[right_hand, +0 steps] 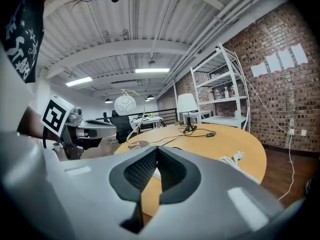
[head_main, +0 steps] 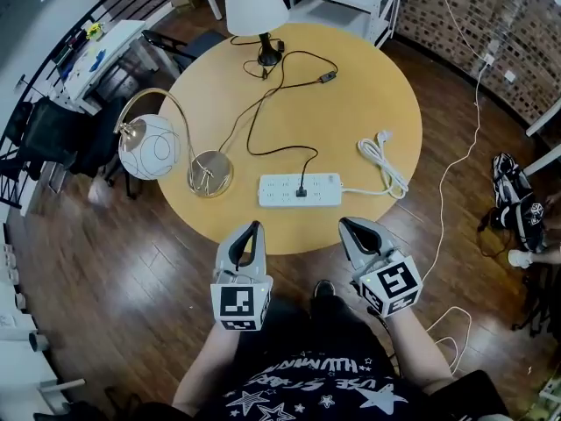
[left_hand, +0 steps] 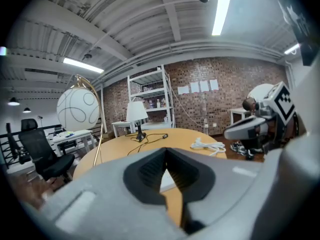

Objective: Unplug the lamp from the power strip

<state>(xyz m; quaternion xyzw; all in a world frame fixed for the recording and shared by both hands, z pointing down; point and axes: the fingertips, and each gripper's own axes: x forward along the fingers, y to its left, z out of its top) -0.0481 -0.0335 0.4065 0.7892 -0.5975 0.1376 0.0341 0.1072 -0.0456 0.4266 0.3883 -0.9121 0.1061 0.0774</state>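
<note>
Your left claw point(head_main: 253, 230) and right claw point(head_main: 347, 227) are both clenched and empty, with the black plug point(head_main: 301, 191) in the left-to-right power strip point(head_main: 273, 190) just beyond, midway between them.

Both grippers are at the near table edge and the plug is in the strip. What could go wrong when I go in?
1. The power strip lies loose on the table. Pulling the black plug one-handed may lift or drag it, so pin it with the left gripper.
2. The right gripper has its jaws shut, so it likely needs opening before it reaches the plug.
3. Grabbing the black cord instead could tug the white-shade lamp.
</note>
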